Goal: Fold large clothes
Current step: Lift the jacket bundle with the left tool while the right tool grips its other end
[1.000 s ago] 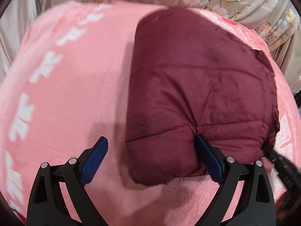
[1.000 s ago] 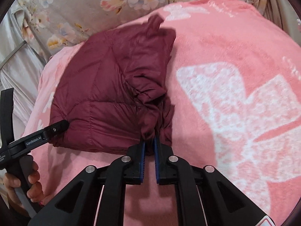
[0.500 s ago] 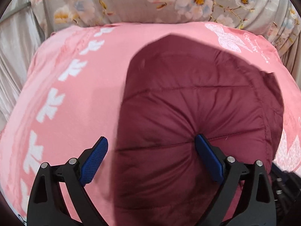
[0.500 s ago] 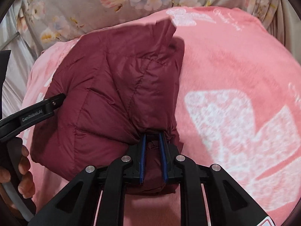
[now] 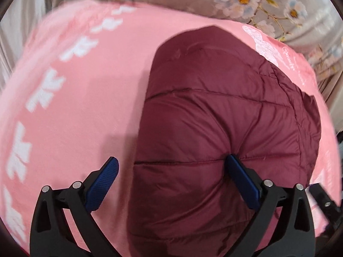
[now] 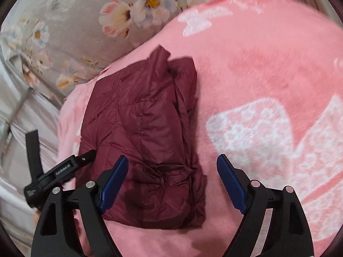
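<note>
A maroon quilted jacket (image 5: 225, 128) lies folded into a thick bundle on a pink blanket (image 5: 75, 107). My left gripper (image 5: 171, 159) hovers over its near left part with jaws wide and still opening. Its right pad (image 5: 240, 175) dents the jacket's top, while its left pad (image 5: 103, 180) hangs over bare blanket. In the right wrist view the jacket (image 6: 145, 132) lies flat. My right gripper (image 6: 172, 158) is above its near right corner, jaws opening, and neither pad presses the cloth. One black finger of the left gripper (image 6: 85, 157) rests at the jacket's left edge.
Grey bedding with a flower print (image 6: 64, 32) borders the blanket at the back and left. White patterns mark the blanket (image 6: 257, 132) to the right of the jacket. The blanket's edge drops off at the far right (image 5: 334, 111).
The right gripper let go of the bunched jacket edge, spread its jaws wide and drew back. The jacket settled flat. The left gripper shifted further over the jacket.
</note>
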Action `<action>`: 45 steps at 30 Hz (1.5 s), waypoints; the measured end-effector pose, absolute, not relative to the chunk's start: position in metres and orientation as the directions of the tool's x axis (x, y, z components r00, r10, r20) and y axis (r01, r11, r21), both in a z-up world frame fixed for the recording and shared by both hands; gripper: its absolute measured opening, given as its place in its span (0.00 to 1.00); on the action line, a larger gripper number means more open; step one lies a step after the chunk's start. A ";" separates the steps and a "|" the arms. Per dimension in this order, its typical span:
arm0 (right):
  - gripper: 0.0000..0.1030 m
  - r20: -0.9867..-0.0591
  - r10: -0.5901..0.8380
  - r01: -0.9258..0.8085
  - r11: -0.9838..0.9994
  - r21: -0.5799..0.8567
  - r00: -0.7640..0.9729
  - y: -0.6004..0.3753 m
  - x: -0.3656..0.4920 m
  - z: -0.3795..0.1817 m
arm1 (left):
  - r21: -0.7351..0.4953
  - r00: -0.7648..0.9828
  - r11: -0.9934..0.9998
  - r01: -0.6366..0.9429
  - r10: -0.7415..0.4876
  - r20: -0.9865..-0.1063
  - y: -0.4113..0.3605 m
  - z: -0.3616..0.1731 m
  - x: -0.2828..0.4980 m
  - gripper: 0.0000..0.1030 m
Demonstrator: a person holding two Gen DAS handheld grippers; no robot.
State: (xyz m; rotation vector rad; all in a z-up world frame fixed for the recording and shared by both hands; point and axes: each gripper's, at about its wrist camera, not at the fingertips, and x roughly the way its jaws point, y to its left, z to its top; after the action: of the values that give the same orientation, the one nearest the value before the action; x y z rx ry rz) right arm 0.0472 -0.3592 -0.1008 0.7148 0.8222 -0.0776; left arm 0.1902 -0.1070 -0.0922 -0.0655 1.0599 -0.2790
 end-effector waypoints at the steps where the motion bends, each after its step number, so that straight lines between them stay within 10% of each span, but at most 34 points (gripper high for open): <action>1: 0.81 -0.697 0.226 0.331 0.754 0.568 0.680 -0.361 0.053 -0.106 | -0.220 0.439 0.957 0.189 -0.282 -0.853 -0.104 -0.095 0.193 0.96; 12: 0.86 -0.630 0.358 0.265 0.684 0.680 0.689 -0.352 0.083 -0.135 | -0.436 0.343 0.878 0.199 -0.479 -0.808 -0.102 -0.117 0.199 0.96; 16: 0.50 -0.577 0.434 0.227 0.628 0.744 0.692 -0.355 0.094 -0.143 | -0.400 0.355 0.884 0.243 -0.465 -0.811 -0.112 -0.112 0.197 0.93; 20: 0.22 -0.569 0.391 0.182 0.687 0.704 0.723 -0.351 0.087 -0.120 | -0.374 0.409 0.875 0.308 -0.477 -0.778 -0.108 -0.087 0.189 0.47; 25: 0.19 -0.550 0.272 0.137 0.795 0.591 0.790 -0.327 0.080 -0.068 | -0.344 0.475 0.843 0.415 -0.523 -0.708 -0.109 -0.038 0.180 0.32; 45: 0.18 -0.224 0.045 0.001 0.980 0.199 0.974 -0.247 0.120 0.104 | -0.062 0.795 0.849 0.525 -0.514 -0.321 -0.068 0.121 0.179 0.31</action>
State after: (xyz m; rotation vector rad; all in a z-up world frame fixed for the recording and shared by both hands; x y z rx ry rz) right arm 0.1203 -0.2470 0.1036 0.1994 0.2294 0.0224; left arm 0.1786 -0.0684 0.1214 0.0312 0.3361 -0.5583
